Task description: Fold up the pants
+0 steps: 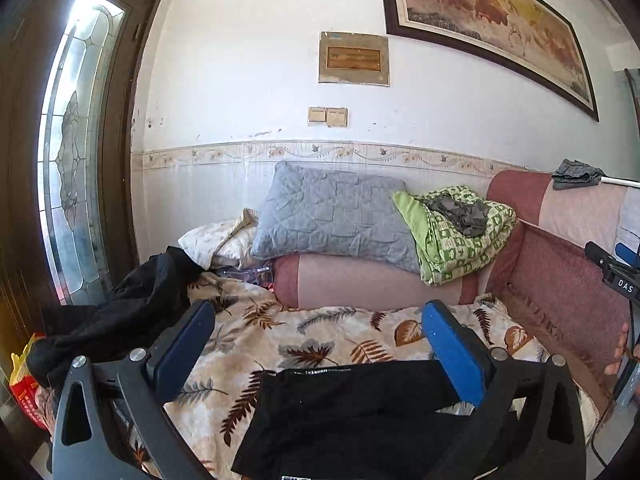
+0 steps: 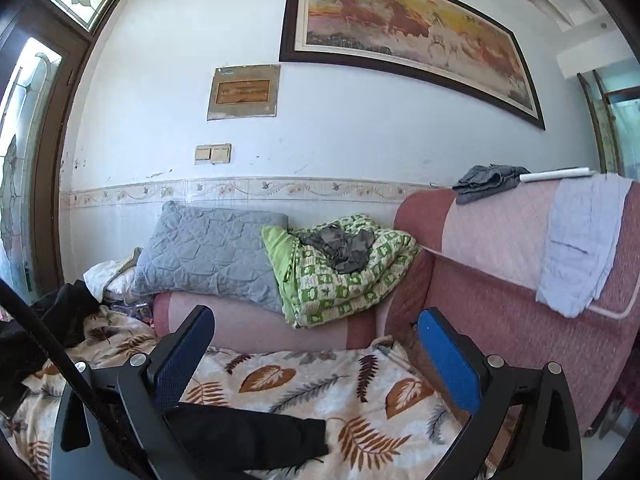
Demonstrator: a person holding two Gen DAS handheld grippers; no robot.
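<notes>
Black pants (image 1: 360, 412) lie partly folded on leaf-print blanket (image 1: 320, 336); left claw (image 1: 320, 344) and right claw (image 2: 316, 352) both spread wide, empty; final folds apparently remain.

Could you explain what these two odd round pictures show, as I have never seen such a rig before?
There is no robot here: a person carries a two-finger gripper in each hand, and a fisheye camera on each looks forward between its fingers. One picture comes from the left gripper, the other from the right gripper. Both stand open and hold nothing. Below them lie the black pants on a leaf-patterned sheet spread over a pink sofa. Behind are a grey pillow and a folded green quilt. More dark clothing is heaped at the left.
</notes>
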